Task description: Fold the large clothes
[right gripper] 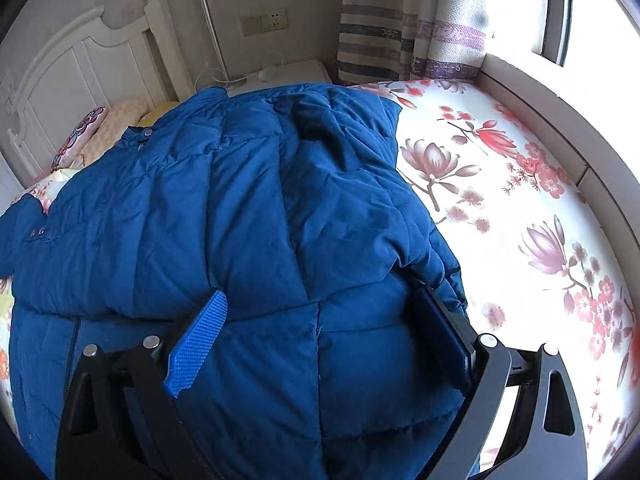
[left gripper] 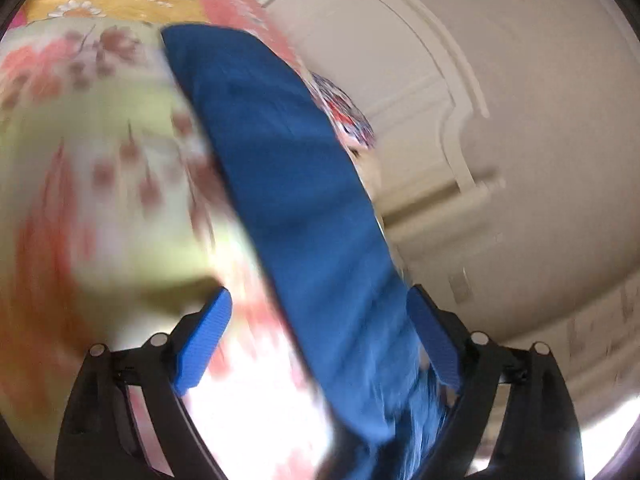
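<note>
A large blue quilted jacket (right gripper: 248, 232) lies spread on a floral bed sheet (right gripper: 520, 208), with one part folded over onto the body. My right gripper (right gripper: 320, 300) is open just above the jacket's lower part, its jaws wide apart and nothing between the pads. In the left wrist view, which is blurred by motion, a long strip of the blue jacket (left gripper: 292, 184) runs between the pads of my left gripper (left gripper: 320, 300). The left jaws stand wide apart and the cloth lies against the right fingertip (left gripper: 432, 332).
A white headboard (right gripper: 72, 68) and pillows (right gripper: 92, 136) are at the far left. A white bedside table (right gripper: 280, 74) with a lamp pole stands behind the jacket. A curtain (right gripper: 408, 20) and a bright window ledge (right gripper: 560, 120) border the bed on the right.
</note>
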Demonstrator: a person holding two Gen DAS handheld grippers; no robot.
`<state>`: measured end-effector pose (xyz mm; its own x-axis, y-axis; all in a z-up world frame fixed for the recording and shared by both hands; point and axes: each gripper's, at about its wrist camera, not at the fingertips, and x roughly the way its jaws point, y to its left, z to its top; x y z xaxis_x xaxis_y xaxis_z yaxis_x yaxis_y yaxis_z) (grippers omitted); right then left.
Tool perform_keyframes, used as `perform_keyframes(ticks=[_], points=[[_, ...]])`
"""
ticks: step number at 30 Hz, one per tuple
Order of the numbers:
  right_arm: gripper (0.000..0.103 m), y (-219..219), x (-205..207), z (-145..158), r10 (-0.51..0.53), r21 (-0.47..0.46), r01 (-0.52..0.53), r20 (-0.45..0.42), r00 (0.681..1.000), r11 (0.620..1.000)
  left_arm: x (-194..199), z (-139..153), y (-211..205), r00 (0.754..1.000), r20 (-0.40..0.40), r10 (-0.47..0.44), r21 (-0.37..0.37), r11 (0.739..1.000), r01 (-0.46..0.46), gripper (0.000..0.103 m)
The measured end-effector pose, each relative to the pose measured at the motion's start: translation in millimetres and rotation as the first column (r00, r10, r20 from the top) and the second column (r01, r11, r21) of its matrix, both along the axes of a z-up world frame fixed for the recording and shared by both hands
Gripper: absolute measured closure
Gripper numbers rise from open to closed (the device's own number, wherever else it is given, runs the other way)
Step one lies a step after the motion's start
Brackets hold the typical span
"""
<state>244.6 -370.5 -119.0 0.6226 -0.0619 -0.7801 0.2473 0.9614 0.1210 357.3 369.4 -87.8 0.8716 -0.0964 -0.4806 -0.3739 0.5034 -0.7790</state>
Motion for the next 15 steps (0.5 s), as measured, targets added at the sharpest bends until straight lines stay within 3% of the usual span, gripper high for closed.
perform_keyframes(ticks=[2,4,5,6,7,8,10,12,13,15], points=[[0.013,0,0,0,0.0,0.001,0.0,0.001,1.0,1.0,17,3,26,0.999,-0.026,0.024,0.004,1.0,-0.024,0.016],[0.013,0,0,0,0.0,0.004,0.0,0.003,1.0,1.0,29,2,43,0.998,-0.043,0.047,-0.012,0.999,-0.048,0.023],[0.013,0,-1,0,0.0,0.006,0.0,0.004,1.0,1.0,32,2,47,0.997,-0.053,0.055,-0.016,0.998,-0.056,0.047],[0.013,-1,-2,0,0.0,0.009,0.0,0.006,1.0,1.0,38,-1,48,0.997,-0.066,0.036,-0.037,0.999,-0.039,0.086],[0.013,-1,-2,0,-0.001,0.011,0.001,0.008,1.0,1.0,41,0,45,0.996,-0.082,0.024,-0.037,0.999,-0.027,0.094],[0.013,-2,-2,-1,-0.001,0.011,0.0,0.007,1.0,1.0,36,11,35,0.999,-0.04,0.03,0.007,1.0,-0.03,0.096],[0.013,-2,-2,0,-0.001,0.012,0.001,0.008,1.0,1.0,22,43,-3,0.997,0.074,0.006,0.148,0.989,-0.016,0.097],[0.013,-2,-2,-1,-0.001,0.011,0.001,0.008,1.0,1.0,9,76,-53,0.981,0.164,-0.105,0.26,0.964,0.06,0.098],[0.013,-2,-2,-1,-0.002,0.011,0.002,0.008,1.0,1.0,2,93,-89,0.959,0.206,-0.194,0.329,0.937,0.118,0.098],[0.013,-2,-3,-1,-0.002,0.013,0.002,0.009,1.0,1.0,-9,119,-172,0.874,0.23,-0.428,0.486,0.829,0.277,0.097]])
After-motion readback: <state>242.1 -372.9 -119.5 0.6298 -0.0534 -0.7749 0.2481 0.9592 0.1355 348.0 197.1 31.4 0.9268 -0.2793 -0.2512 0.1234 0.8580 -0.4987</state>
